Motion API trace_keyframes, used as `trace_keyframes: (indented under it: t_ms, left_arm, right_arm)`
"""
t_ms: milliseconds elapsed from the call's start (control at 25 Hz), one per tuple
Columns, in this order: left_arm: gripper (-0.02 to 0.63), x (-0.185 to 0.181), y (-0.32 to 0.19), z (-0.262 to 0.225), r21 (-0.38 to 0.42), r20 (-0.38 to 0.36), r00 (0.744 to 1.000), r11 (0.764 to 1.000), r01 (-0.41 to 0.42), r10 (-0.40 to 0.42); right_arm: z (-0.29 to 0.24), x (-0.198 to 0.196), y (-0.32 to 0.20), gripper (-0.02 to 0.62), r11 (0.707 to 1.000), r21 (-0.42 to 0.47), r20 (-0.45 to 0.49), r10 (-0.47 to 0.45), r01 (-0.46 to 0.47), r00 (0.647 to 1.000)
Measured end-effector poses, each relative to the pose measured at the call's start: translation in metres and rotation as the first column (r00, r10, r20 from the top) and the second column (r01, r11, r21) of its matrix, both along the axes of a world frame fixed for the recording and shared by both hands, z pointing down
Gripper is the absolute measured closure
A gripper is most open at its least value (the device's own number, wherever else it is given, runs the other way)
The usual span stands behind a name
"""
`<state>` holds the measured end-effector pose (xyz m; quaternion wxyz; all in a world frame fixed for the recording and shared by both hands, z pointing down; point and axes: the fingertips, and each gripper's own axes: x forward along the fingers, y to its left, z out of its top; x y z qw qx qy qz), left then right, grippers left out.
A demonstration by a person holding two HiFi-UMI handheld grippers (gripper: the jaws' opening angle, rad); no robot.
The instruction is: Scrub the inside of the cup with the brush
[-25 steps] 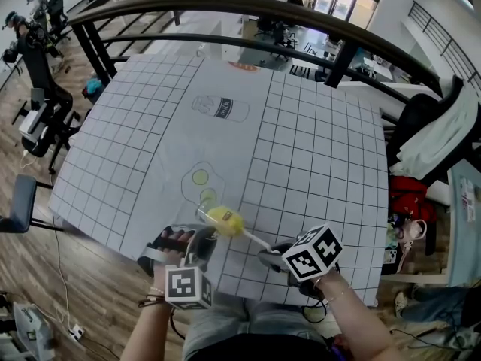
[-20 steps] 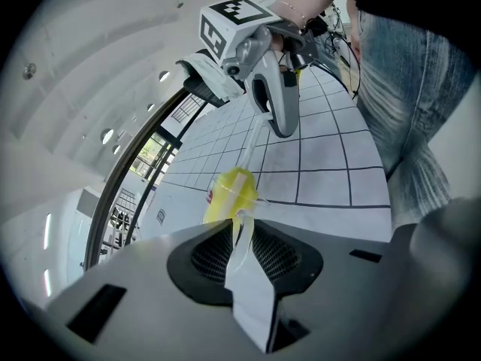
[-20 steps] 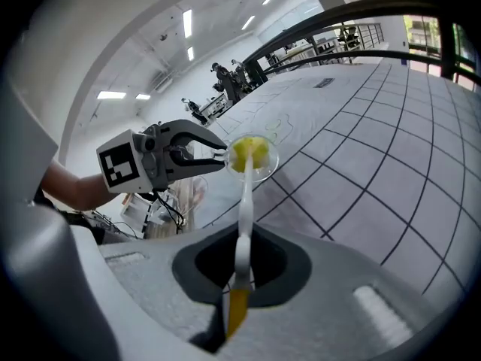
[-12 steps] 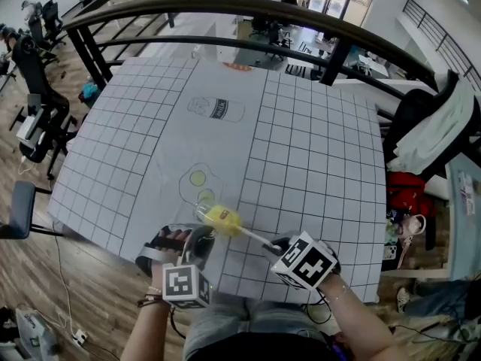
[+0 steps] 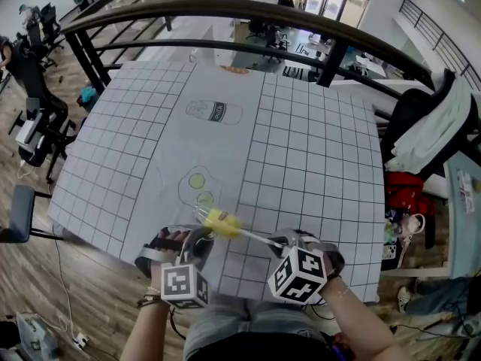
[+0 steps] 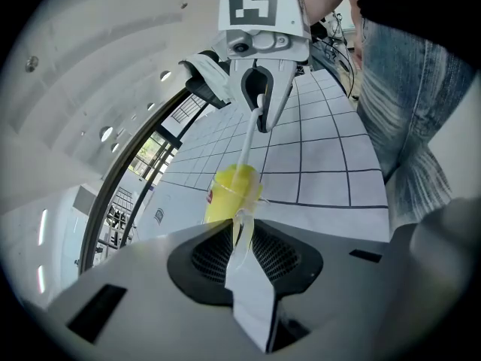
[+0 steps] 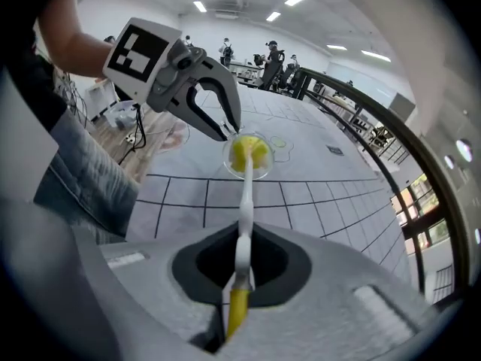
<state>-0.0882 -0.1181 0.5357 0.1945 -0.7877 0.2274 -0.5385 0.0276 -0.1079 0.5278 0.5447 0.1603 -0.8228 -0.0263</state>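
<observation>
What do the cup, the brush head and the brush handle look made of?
The cup looks like clear glossy plastic, possibly glass: the yellow head shows through its wall. The brush head seems sponge or foam: matte, soft, lumpy. The handle looks smooth white plastic, thin and straight.

A white sheet with a black grid covers the bench [image 5: 316, 149] and bears a printed bottle outline [image 5: 214, 111]. A dark curved metal railing [image 5: 248, 7] runs beyond it. A white garment [image 5: 436, 130] hangs at the right.

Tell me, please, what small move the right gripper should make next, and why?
Probably roll the right gripper about the brush handle, so the yellow head sweeps round the cup wall: the head already sits inside the cup, which the left gripper holds tilted.
</observation>
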Motion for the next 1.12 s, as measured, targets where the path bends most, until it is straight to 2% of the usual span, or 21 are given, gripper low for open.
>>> trace_keyframes:
  t_ms: [120, 240, 480, 880, 960, 1120]
  left_arm:
    - [0.517, 0.000, 0.000, 0.000, -0.006, -0.007, 1.000, 1.000, 0.007, -0.007]
    - [0.516, 0.000, -0.001, 0.000, -0.014, -0.019, 1.000, 1.000, 0.017, -0.017]
    - [0.515, 0.000, -0.001, -0.002, -0.034, -0.041, 0.999, 0.999, 0.025, -0.026]
    - [0.514, -0.001, -0.001, -0.001, -0.049, -0.064, 0.997, 0.998, 0.033, -0.036]
    - [0.512, -0.002, -0.001, -0.001, -0.051, -0.068, 0.997, 0.998, 0.035, -0.039]
    - [0.512, -0.001, -0.001, 0.000, -0.053, -0.077, 0.996, 0.998, 0.042, -0.046]
  right_arm:
    - [-0.002, 0.002, -0.006, 0.595, 0.992, 0.110, -0.068, -0.058, 0.065, 0.996]
    - [-0.004, 0.004, -0.011, 0.595, 0.969, 0.208, -0.139, -0.108, 0.135, 0.984]
    - [-0.012, 0.005, -0.021, 0.595, 0.885, 0.375, -0.279, -0.178, 0.278, 0.944]
    - [-0.018, 0.005, -0.027, 0.595, 0.806, 0.464, -0.390, -0.187, 0.367, 0.902]
    - [-0.018, 0.004, -0.028, 0.595, 0.801, 0.472, -0.389, -0.185, 0.367, 0.903]
    - [-0.017, 0.003, -0.027, 0.595, 0.813, 0.467, -0.365, -0.179, 0.346, 0.914]
